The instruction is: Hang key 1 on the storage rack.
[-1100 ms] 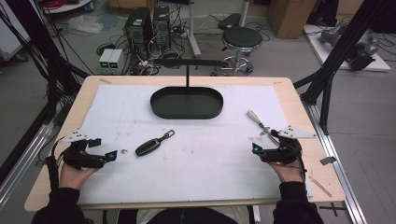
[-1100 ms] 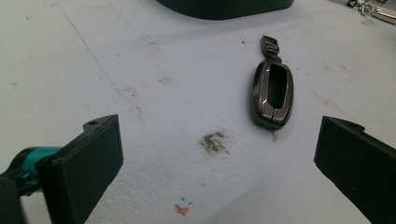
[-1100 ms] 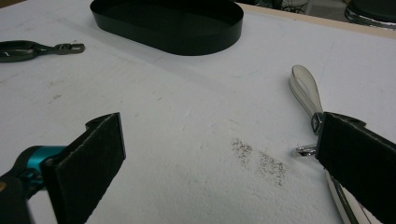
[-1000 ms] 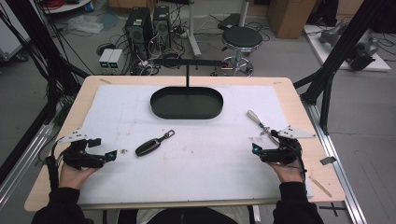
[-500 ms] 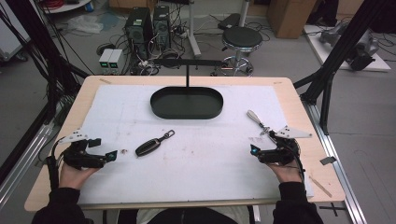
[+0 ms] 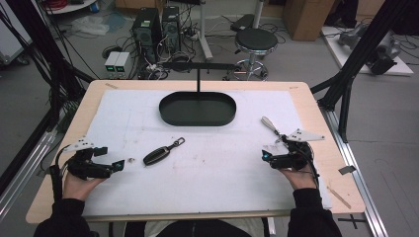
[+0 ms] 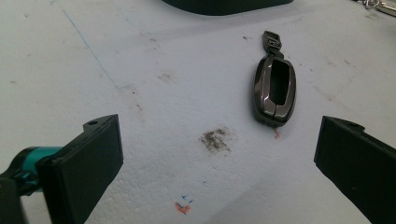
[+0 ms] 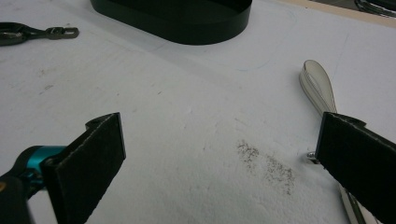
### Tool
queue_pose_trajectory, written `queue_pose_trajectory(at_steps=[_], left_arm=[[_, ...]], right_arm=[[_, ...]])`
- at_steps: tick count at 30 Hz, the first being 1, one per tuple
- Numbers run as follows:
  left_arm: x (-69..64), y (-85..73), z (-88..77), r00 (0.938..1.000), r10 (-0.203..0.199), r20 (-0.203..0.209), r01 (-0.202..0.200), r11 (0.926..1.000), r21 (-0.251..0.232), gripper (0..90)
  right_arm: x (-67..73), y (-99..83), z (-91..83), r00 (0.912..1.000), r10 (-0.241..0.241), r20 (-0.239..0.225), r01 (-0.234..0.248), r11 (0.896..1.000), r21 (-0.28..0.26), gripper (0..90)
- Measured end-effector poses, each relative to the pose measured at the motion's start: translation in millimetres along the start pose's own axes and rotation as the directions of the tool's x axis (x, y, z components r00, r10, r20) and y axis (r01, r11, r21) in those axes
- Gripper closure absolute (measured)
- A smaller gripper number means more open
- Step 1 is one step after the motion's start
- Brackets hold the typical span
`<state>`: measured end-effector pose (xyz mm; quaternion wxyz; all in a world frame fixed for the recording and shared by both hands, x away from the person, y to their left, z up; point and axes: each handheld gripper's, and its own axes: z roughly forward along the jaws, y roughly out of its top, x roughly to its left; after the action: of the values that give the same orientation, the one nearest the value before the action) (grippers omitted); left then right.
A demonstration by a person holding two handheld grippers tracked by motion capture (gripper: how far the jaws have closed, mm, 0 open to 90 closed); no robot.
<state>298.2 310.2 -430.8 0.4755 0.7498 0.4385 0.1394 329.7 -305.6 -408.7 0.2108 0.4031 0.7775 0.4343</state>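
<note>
the key fob (image 6: 158, 155) lies on the white surface (image 6: 212, 163) in front of the black tray (image 6: 197, 108), left of centre, with its ring end pointing up and to the right toward the tray. the left gripper (image 6: 117, 165) rests low on the surface just to the fob's left, jaws spread wide and holding nothing. in the left gripper view the fob (image 7: 274, 91) sits ahead and a little to the right of the gap between the jaws, its long axis running nearly straight away from the camera, strap end far. so the jaws would close across its narrow width if the gripper slides forward and slightly right.

the right gripper (image 6: 266, 157) sits well apart on the other side, also wide open and empty. beside it lies a metal tool (image 6: 269, 124), its rounded handle pointing toward the tray; in the right gripper view that tool (image 8: 318, 88) passes just by the right-hand jaw.

the left hand is plainly the nearer one for the fob, the right for the tool.
</note>
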Motion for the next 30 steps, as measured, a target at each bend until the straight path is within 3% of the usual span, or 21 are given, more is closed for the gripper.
queue_pose_trajectory(at_steps=[17,22,26,30], left_arm=[[-0.6,-0.1,0.3,1.0,0.0,0.001,0.0,1.0,0.001,1.7],[0.2,0.0,0.6,1.0,0.001,0.0,-0.001,1.0,0.002,1.7],[0.0,-0.1,0.6,1.0,0.002,0.001,-0.002,1.0,0.002,1.7],[0.1,-0.1,0.8,1.0,0.002,0.001,-0.002,1.0,0.003,1.7]], right_arm=[[-22.3,34.4,17.4,0.9985,-0.039,0.037,0.036,0.997,0.075,0.8],[-29.8,45.3,23.5,0.9987,-0.029,0.042,0.025,0.995,0.096,0.8],[-38.9,52.4,28.2,0.9998,-0.002,0.017,0.0,0.995,0.102,0.8],[-46.6,61.7,34.6,0.9996,-0.016,0.023,0.013,0.991,0.133,0.8]])
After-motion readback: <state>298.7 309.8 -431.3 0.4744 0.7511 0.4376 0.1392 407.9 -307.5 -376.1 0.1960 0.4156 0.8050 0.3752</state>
